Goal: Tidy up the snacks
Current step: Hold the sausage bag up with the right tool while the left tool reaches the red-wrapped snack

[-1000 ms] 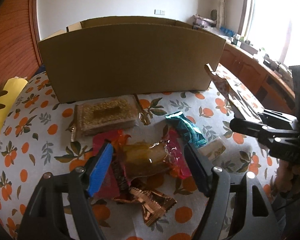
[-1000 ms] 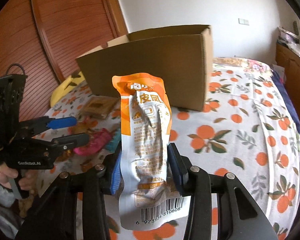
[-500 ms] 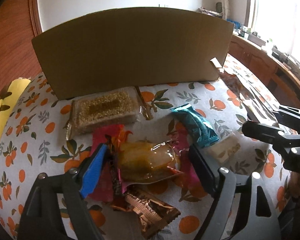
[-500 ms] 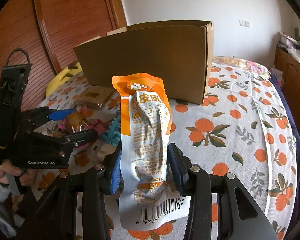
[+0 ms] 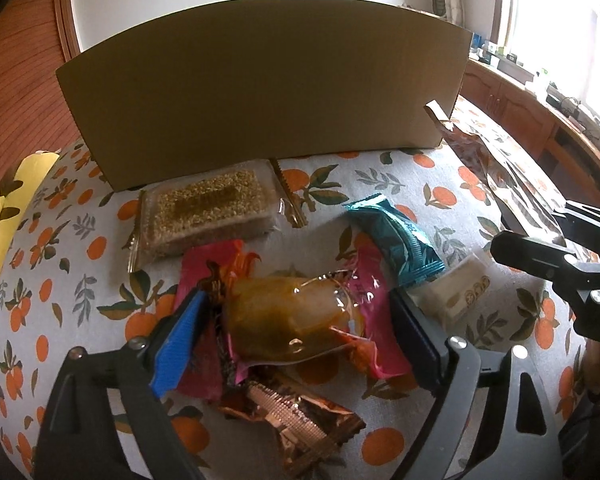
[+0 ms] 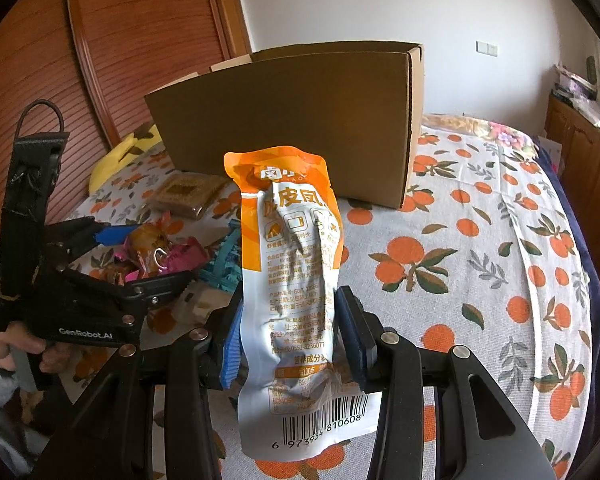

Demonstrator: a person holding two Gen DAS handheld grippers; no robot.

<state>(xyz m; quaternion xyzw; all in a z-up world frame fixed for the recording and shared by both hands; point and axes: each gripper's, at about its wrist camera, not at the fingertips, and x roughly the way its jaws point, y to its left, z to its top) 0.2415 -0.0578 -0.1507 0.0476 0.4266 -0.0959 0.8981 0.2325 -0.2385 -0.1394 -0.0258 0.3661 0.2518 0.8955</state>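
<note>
Meanwhile left gripper jaws are opening around a clear amber snack packet; right gripper clamps an upright orange-and-white pouch.

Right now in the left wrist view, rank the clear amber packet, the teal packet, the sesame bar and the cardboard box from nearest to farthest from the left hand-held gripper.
1. Clear amber packet: between the opening jaws of the left hand-held gripper, untouched.
2. Teal packet: just beyond, to the right.
3. Sesame bar: farther back, to the left.
4. Cardboard box: farthest, standing behind everything.

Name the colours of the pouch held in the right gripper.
Orange and white pouch, clearest in the right wrist view.
</note>
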